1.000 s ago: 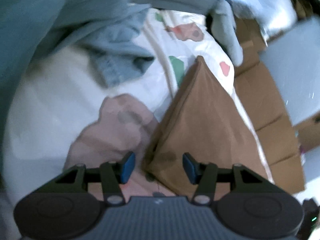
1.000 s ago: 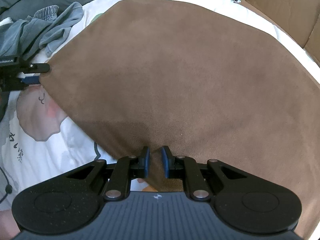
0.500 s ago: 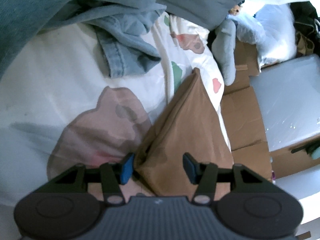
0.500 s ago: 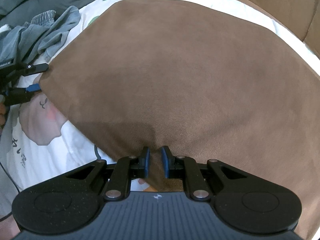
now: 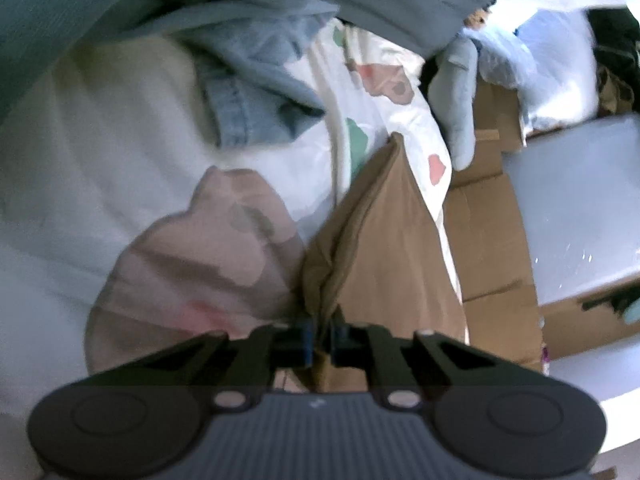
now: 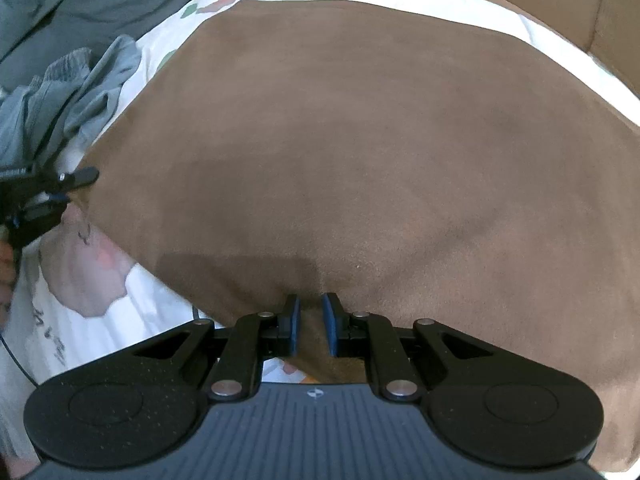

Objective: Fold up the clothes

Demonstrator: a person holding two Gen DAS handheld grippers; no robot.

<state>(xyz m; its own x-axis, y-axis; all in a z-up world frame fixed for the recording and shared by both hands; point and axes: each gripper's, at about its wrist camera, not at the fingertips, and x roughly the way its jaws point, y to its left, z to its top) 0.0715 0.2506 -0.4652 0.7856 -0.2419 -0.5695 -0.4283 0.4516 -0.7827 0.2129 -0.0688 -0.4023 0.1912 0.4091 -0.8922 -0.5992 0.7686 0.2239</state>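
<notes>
**Both corners pinched, fold about to begin**

The brown cloth lies spread on the patterned bedsheet. The left gripper is closing on one bunched corner, fabric squeezed between its pads. The right gripper is clenching the near edge (its jaws narrow, cloth between them). The gripping step looks nearly done; next, I judge, both ends must lift together and carry across evenly.

The right view shows the whole flat cloth; the left shows only a ridge, plus cardboard boxes beside the bed.
</notes>
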